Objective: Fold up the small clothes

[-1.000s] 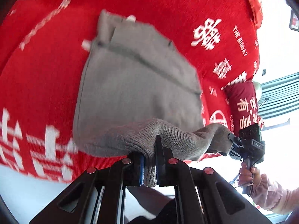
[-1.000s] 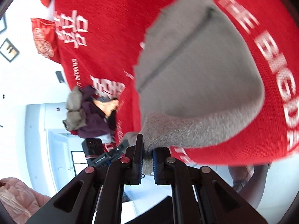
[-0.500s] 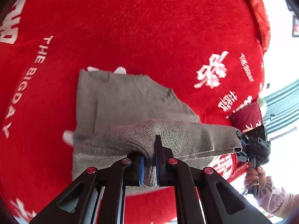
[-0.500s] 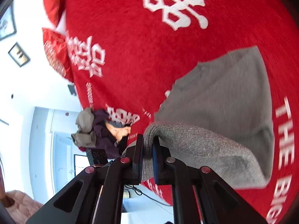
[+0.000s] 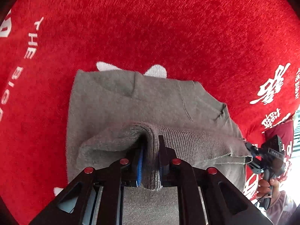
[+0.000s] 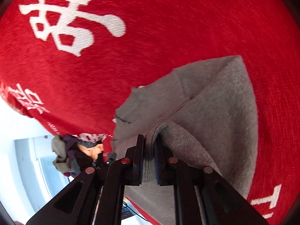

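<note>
A small grey knit sweater [image 5: 131,101] lies flat on a red blanket [image 5: 168,28] with white lettering. Its ribbed hem is lifted and doubled back over the body. My left gripper [image 5: 151,144] pinches the hem near one corner; its jaws are opening, with the knit still pressed between the pads. The right gripper [image 6: 149,146] holds the hem's other end the same way, also opening with the fabric between its jaws. In the left wrist view the right gripper [image 5: 262,155] shows at the far right, a hand [image 5: 266,185] below it. The sweater [image 6: 215,103] fills the right wrist view's right half.
The red blanket [image 6: 168,37] covers the whole surface and drops off at an edge on the left of the right wrist view. Beyond that edge a pile of dark and grey clothes [image 6: 75,153] lies before a pale wall. A red cushion [image 5: 279,131] sits far right.
Both grippers carried the hem forward over the sweater's body and lower toward it. The fold now lies close over the garment, and the fingers stand slightly farther apart.
</note>
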